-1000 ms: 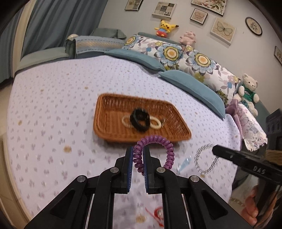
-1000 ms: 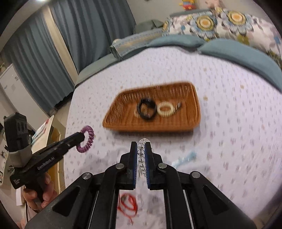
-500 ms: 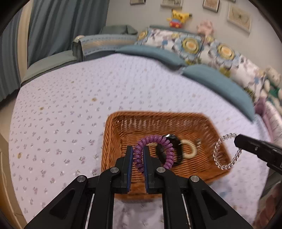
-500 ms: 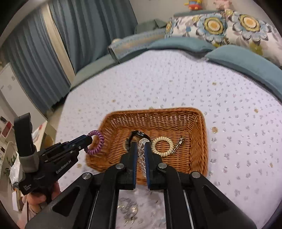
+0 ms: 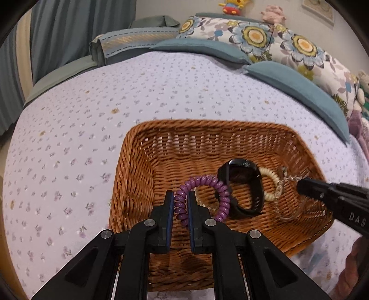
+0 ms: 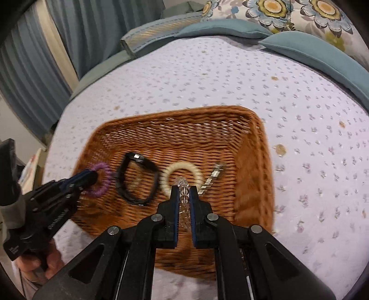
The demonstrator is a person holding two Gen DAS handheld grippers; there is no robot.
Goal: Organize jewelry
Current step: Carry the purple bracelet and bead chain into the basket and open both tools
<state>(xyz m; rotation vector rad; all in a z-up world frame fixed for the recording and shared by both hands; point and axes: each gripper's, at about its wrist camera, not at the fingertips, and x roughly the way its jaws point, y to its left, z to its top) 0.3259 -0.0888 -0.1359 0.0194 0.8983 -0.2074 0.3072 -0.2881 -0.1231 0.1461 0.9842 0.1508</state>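
A brown wicker basket (image 5: 138,175) (image 6: 251,143) sits on the lilac bedspread. Inside lie a black band (image 5: 251,203) (image 6: 129,184), a cream bead bracelet (image 5: 269,175) (image 6: 182,166) and a small metal clasp (image 6: 213,175). My left gripper (image 5: 181,198) is shut on a purple coil hair tie (image 5: 203,182) (image 6: 101,177), low over the basket's left part. My right gripper (image 6: 183,191) is shut on a clear bead bracelet (image 6: 183,184) (image 5: 286,203), low over the basket's right part. It shows in the left wrist view (image 5: 302,184).
Blue and floral pillows (image 5: 260,41) line the far side of the bed. A folded blanket (image 5: 129,43) lies at the far left. Blue curtains (image 6: 46,46) hang behind. Plush toys (image 5: 233,4) sit on the headboard.
Both grippers have moved forward and down from the near side of the bed into the basket, each still holding its piece.
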